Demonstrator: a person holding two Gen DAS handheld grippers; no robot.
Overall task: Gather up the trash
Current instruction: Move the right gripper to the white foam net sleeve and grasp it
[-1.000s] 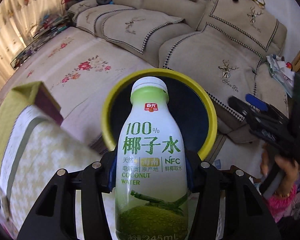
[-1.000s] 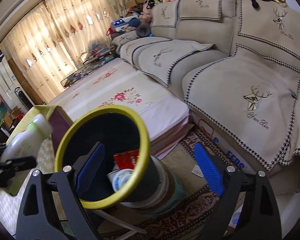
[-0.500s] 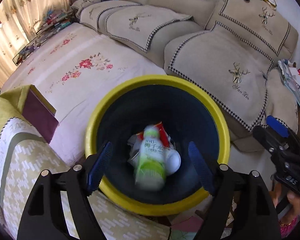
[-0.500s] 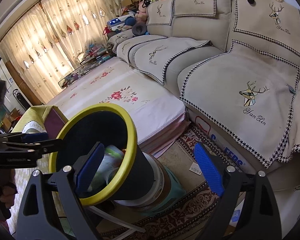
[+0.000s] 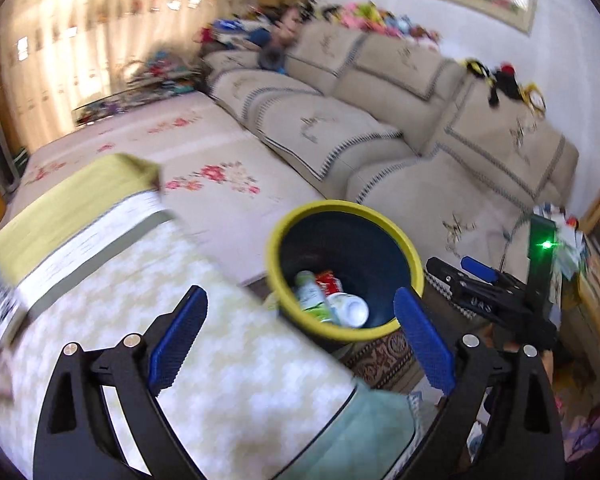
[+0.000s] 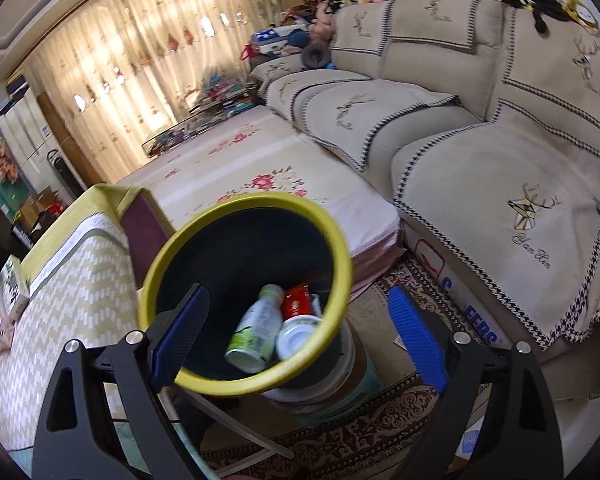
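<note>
Two tools are being held over the scene, and nothing is being gripped by either. The left tool (image 5: 300,336) is being shown with its jaws opening, the blue pads (image 5: 178,338) spread far apart above the cloth-covered counter (image 5: 204,360), with only air between them. The right tool (image 6: 298,334) is being held wide as well — its pads are being seen on either side of the bin's near rim without touching it.

The yellow-rimmed bin (image 6: 342,248) is being seen on the floor beside the counter, near the patterned rug (image 6: 384,420) and in front of the beige sofa (image 6: 500,184). Inside it, the green-and-white coconut water bottle (image 6: 256,330) is lying tilted, cap pointing up and away, just beside a red packet (image 6: 297,300) and a white cup (image 6: 298,336). In the left wrist view the same bottle (image 5: 310,292) is being seen low in the bin (image 5: 288,224), and the right tool (image 5: 466,276) is being seen just beyond the bin's right rim — much of that view is blurred.
</note>
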